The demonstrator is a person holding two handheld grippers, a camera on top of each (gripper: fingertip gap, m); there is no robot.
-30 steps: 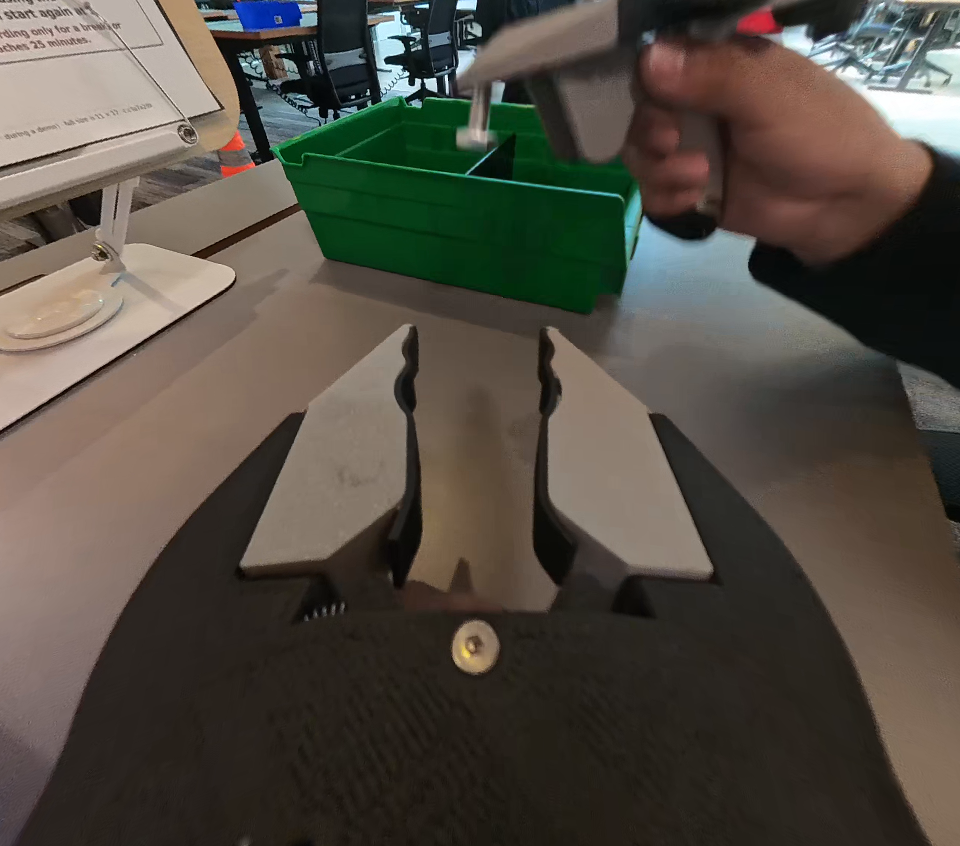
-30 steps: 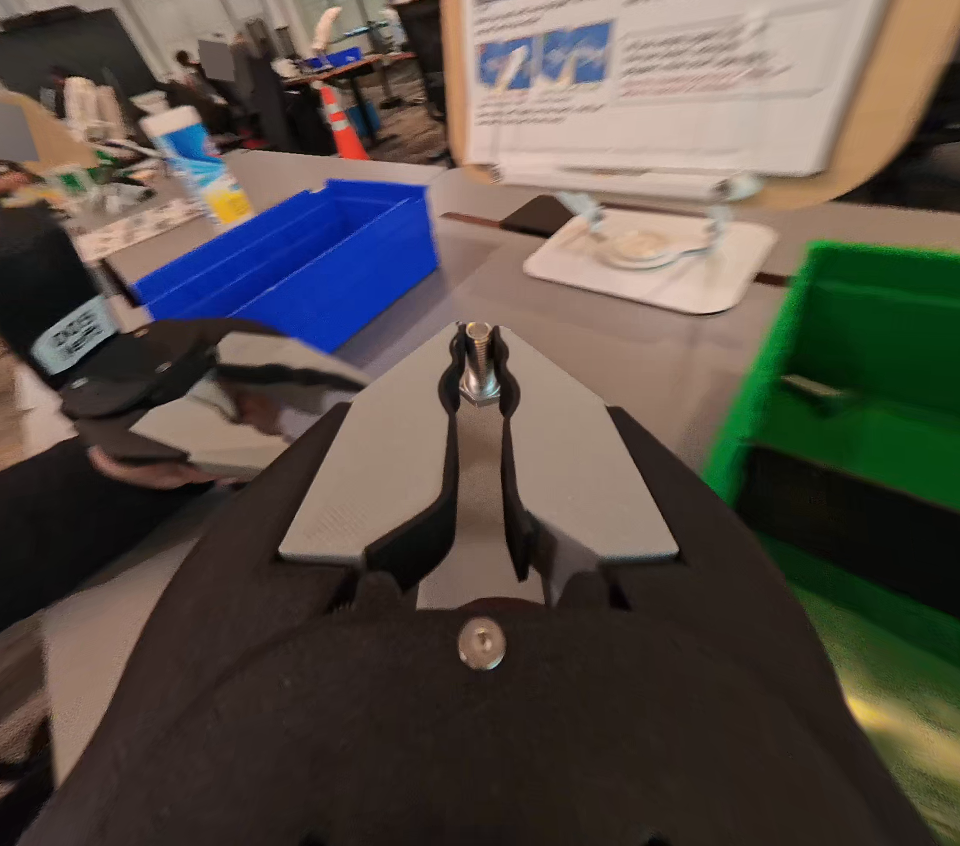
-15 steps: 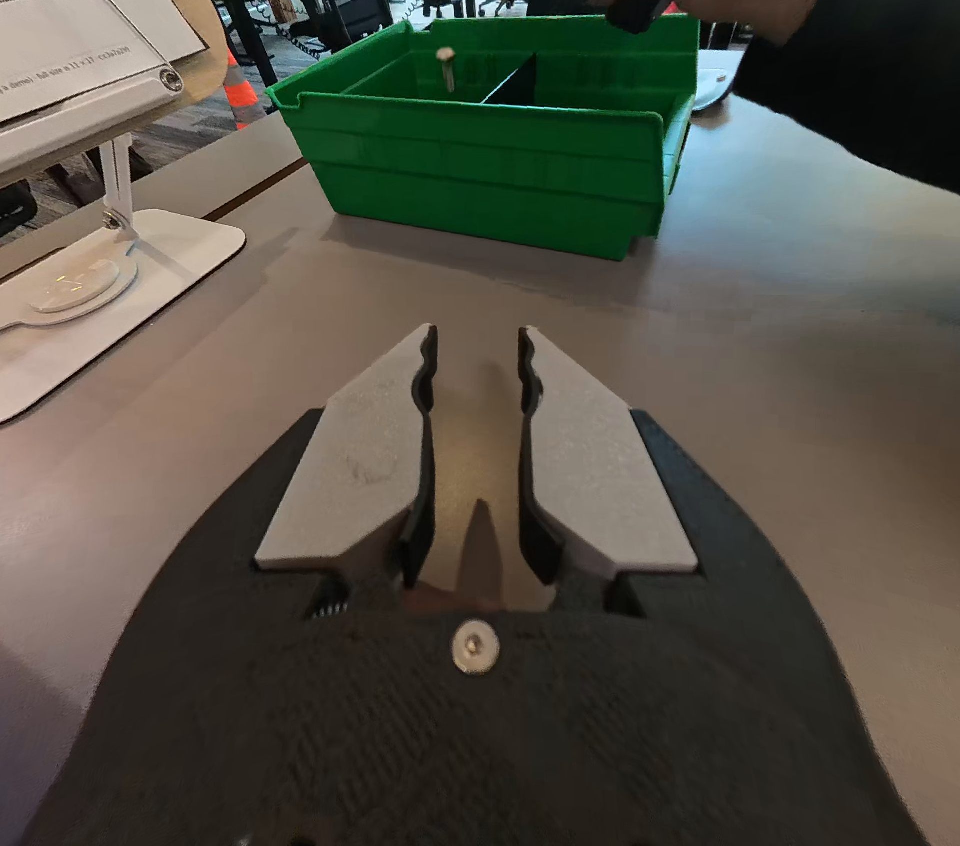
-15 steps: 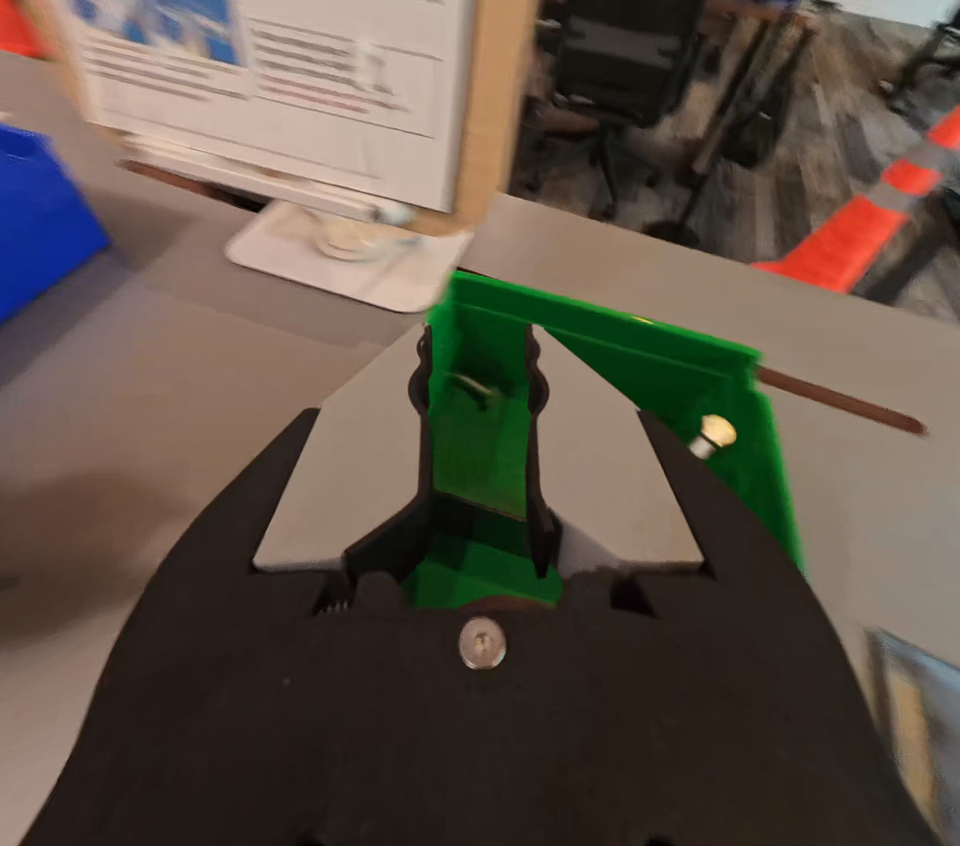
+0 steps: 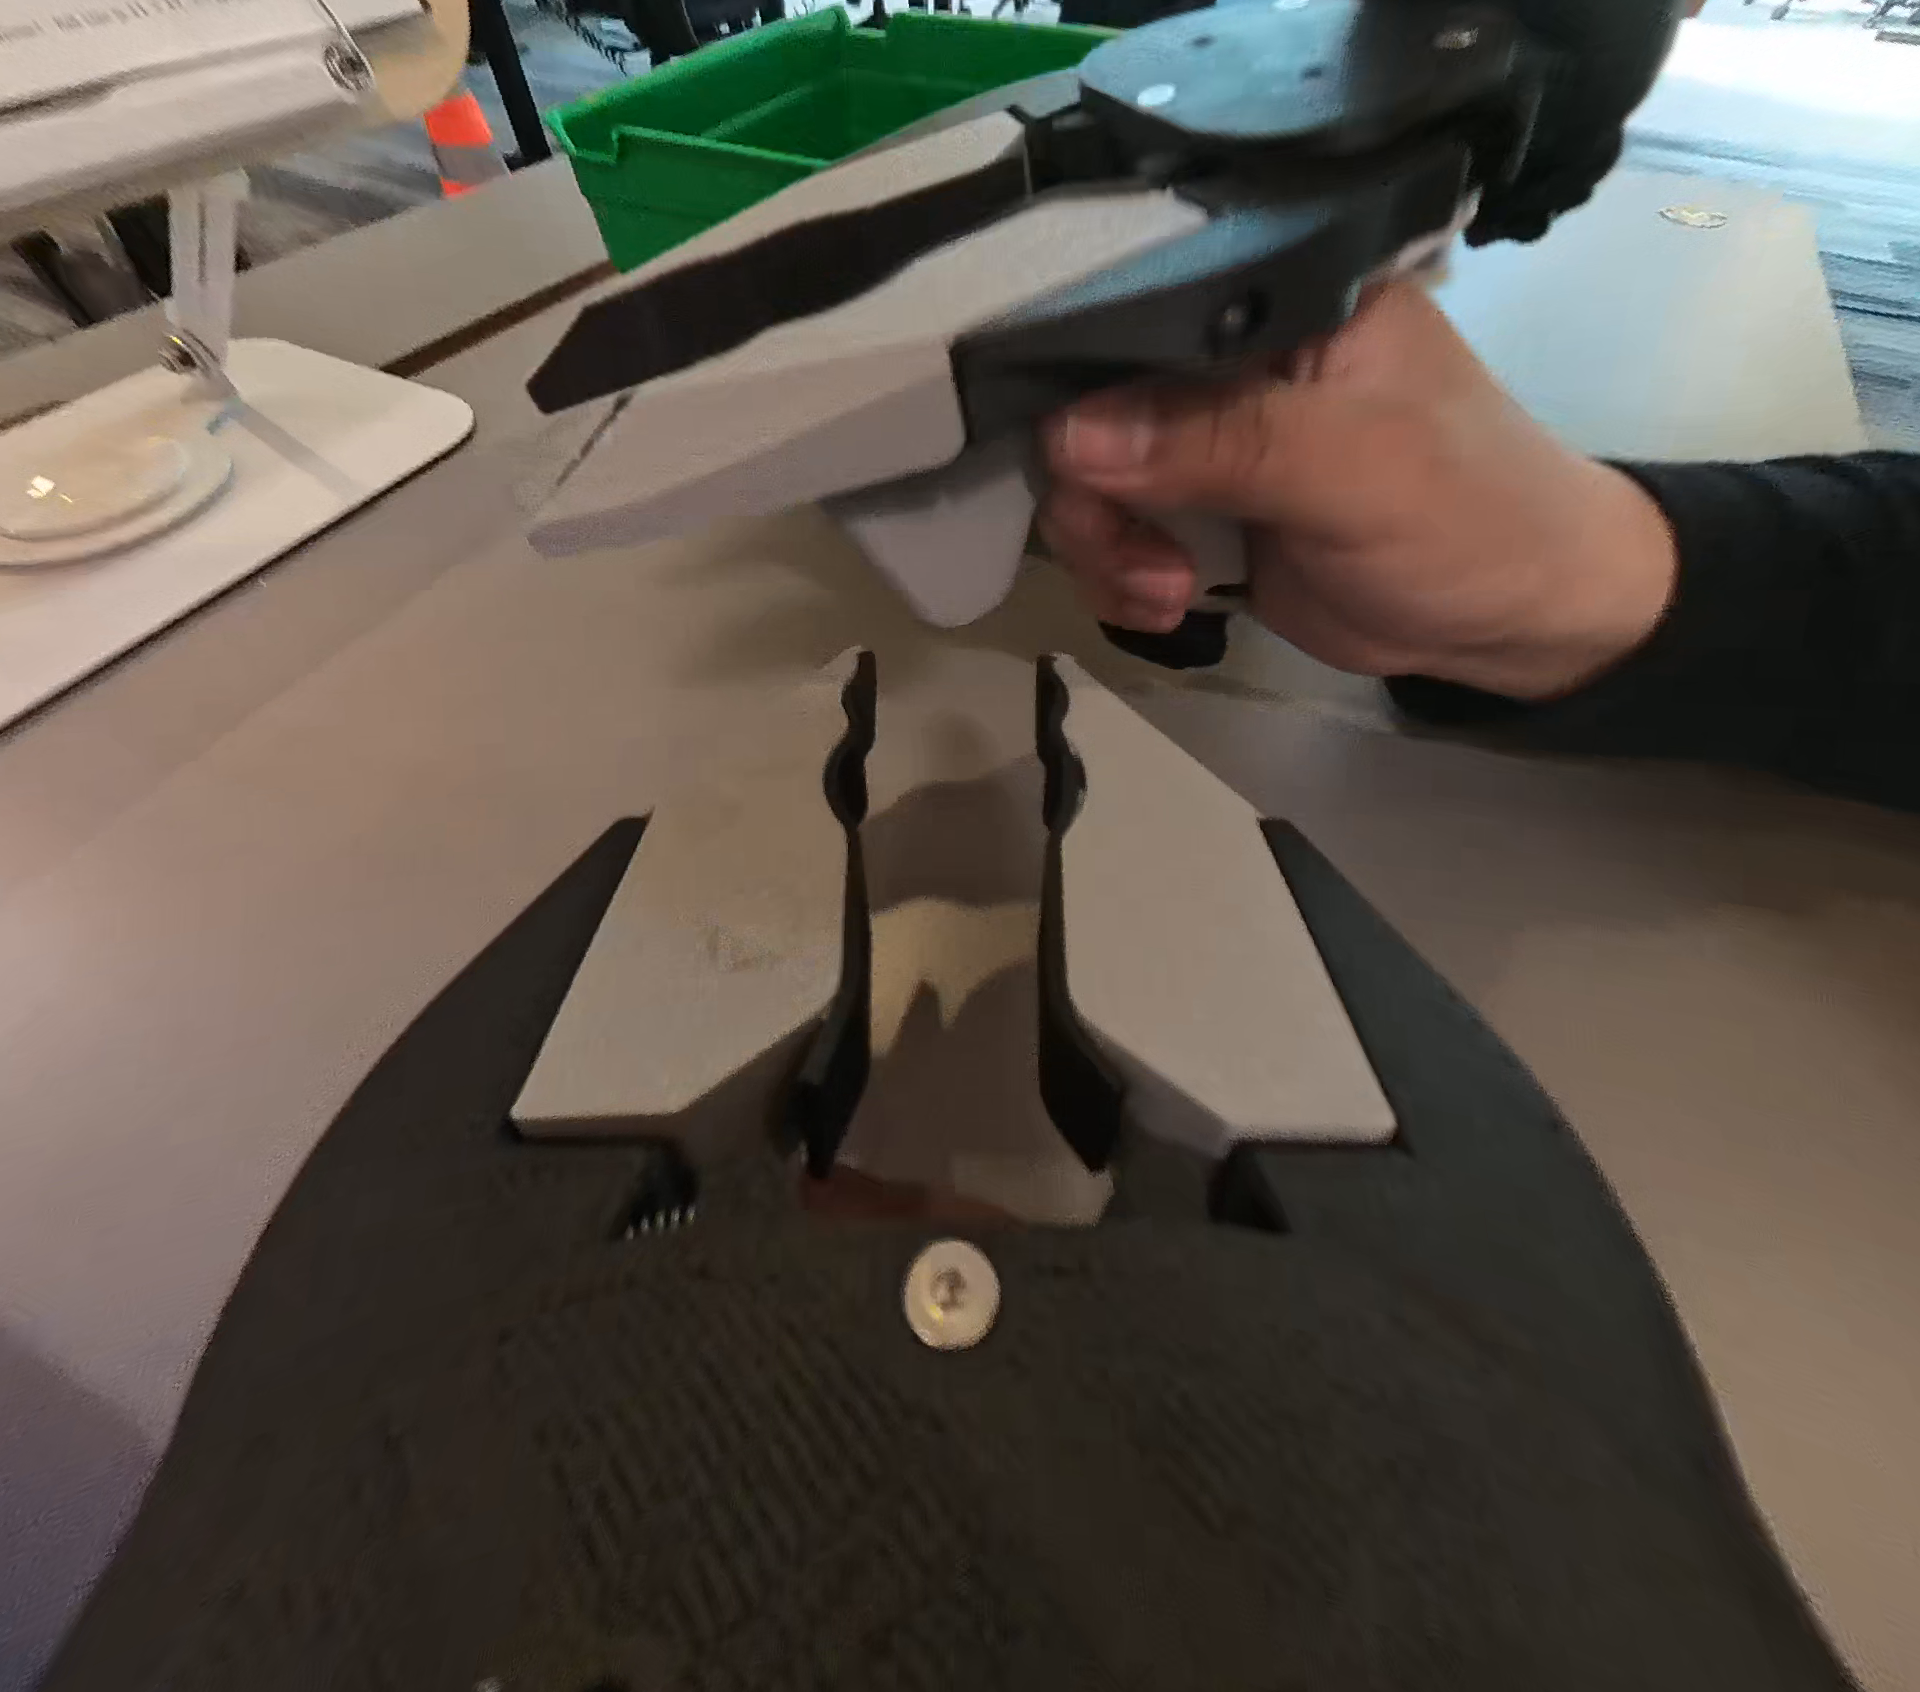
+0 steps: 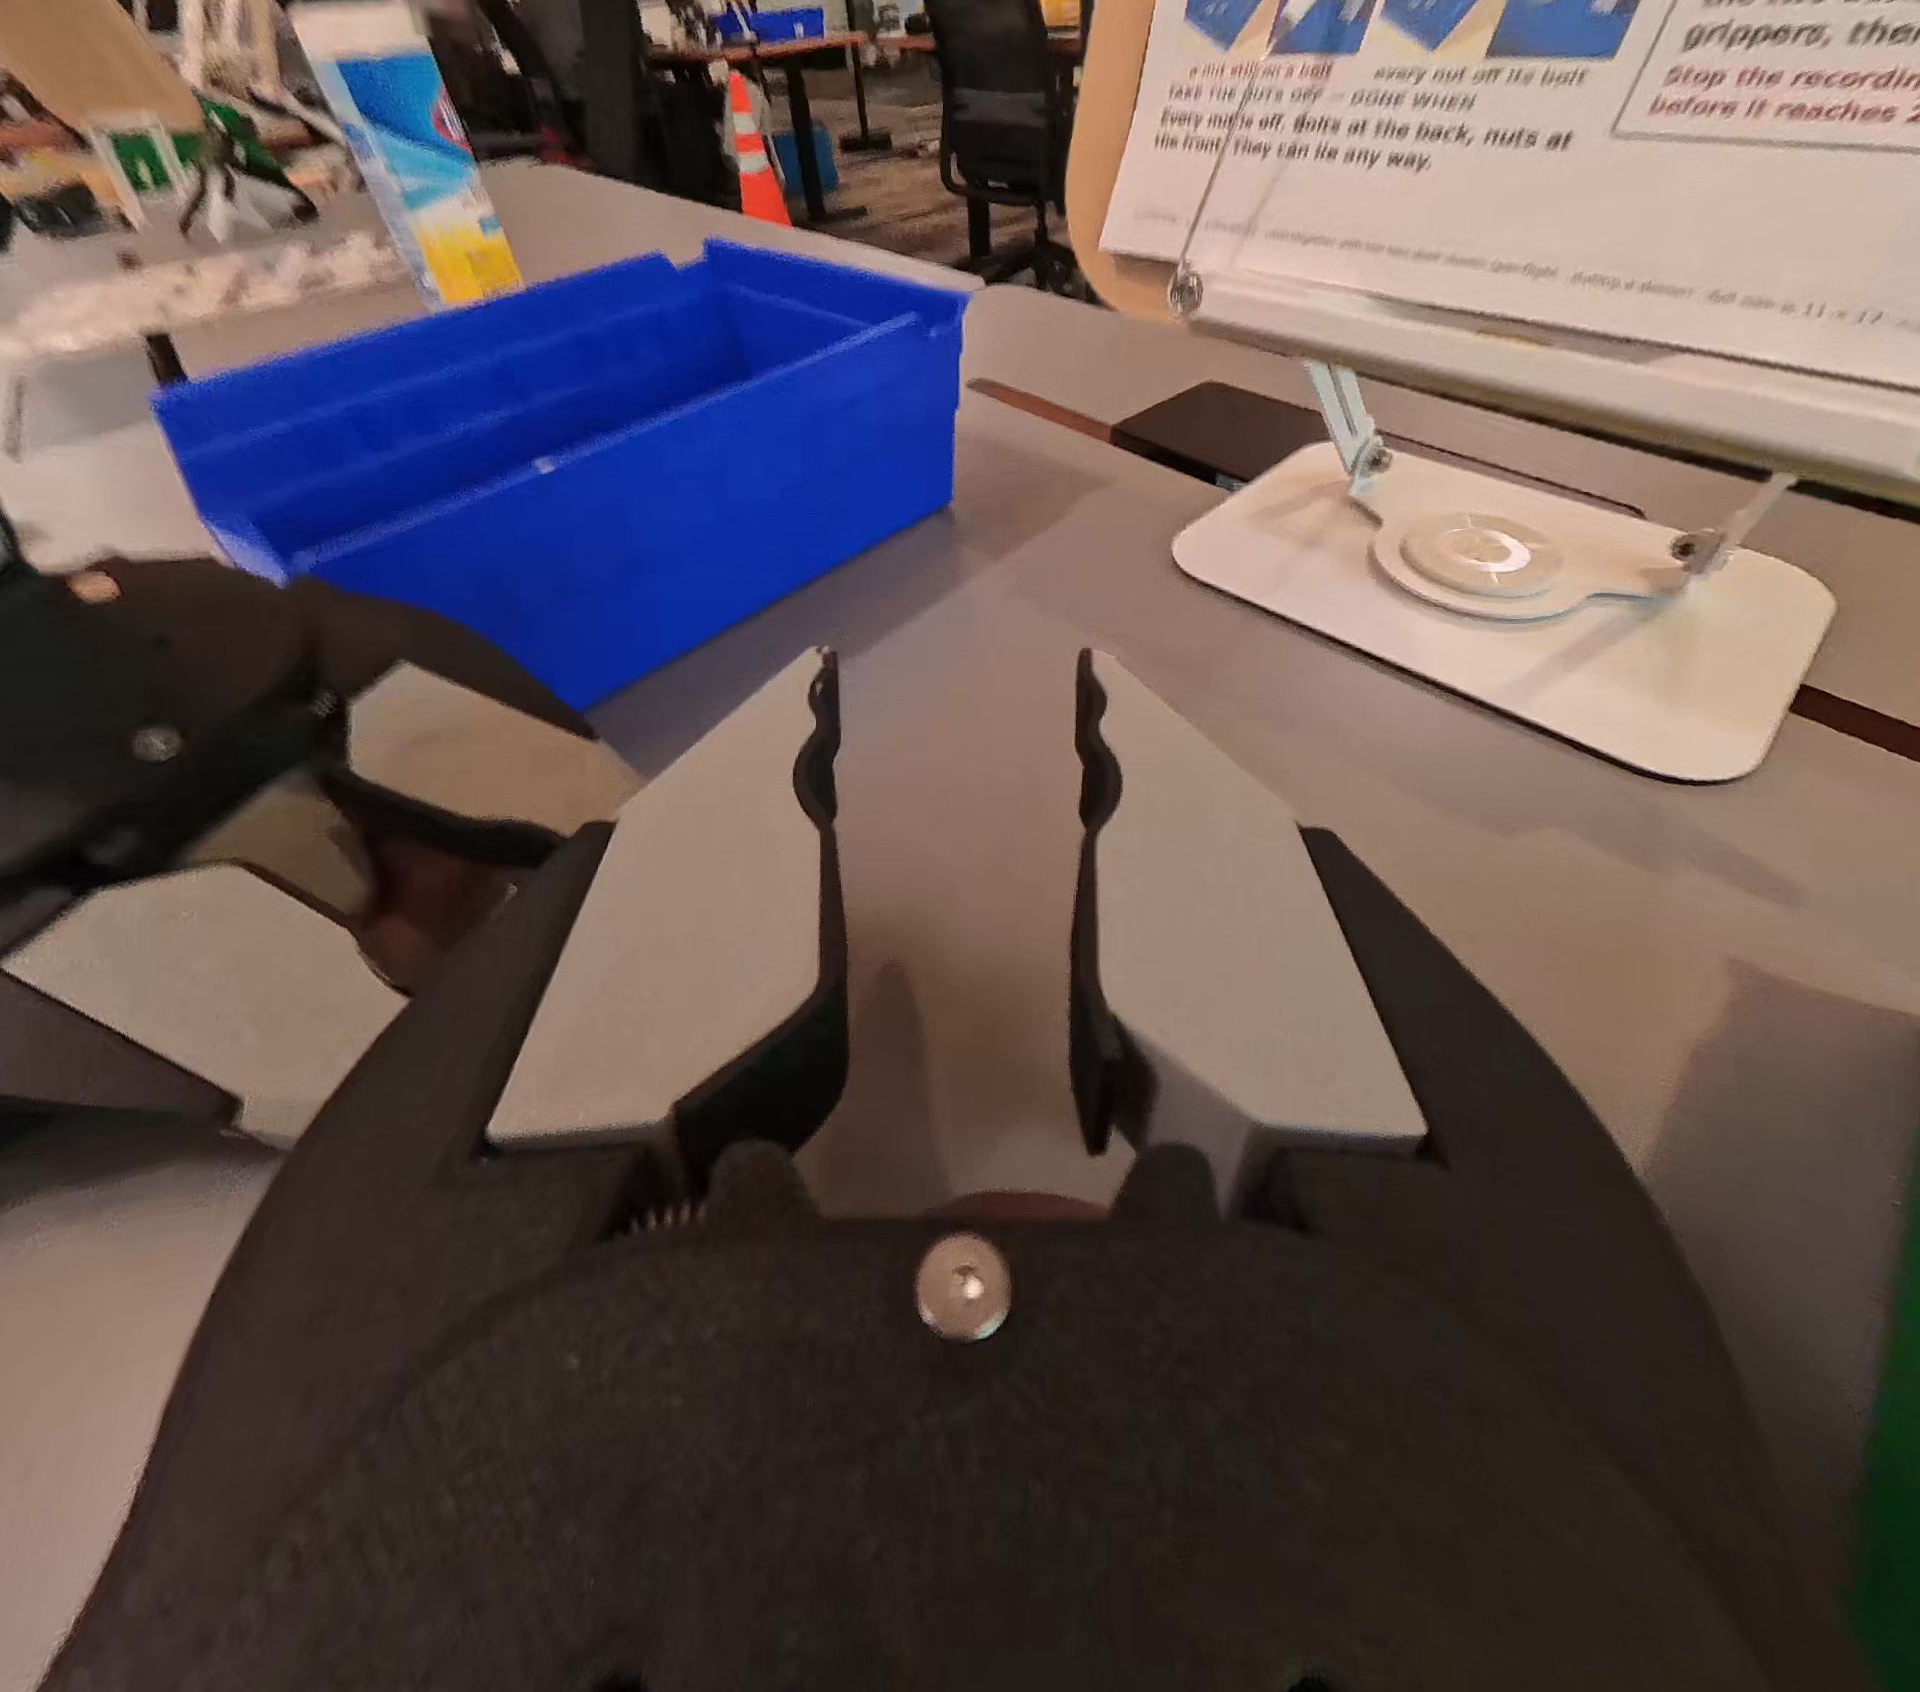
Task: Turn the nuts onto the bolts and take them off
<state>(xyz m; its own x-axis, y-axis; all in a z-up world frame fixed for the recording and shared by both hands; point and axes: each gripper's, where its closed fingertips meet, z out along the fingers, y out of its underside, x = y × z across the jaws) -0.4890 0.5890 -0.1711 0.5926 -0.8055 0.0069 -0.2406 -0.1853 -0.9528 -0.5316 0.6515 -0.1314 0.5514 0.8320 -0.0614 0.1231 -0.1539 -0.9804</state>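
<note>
Bins frame our workspace: on the left, in the right wrist view, sits the blue plastic bin (image 6: 582, 458). No nuts or bolts show anywhere, so we cannot tell where they lie. Our left gripper (image 5: 951, 686) waits low over the grey table (image 5: 364, 759), jaws moderately apart and empty, seemingly ready for the next piece. Behind stands the white instruction stand (image 6: 1496, 593), angled so we can read it. Our right gripper (image 6: 951, 671) hangs just above and ahead of the left, jaws parted, gripping nothing, a hand (image 5: 1351, 499) on its trigger. Further right, the green plastic bin (image 5: 769, 125), likely our drop-off.
</note>
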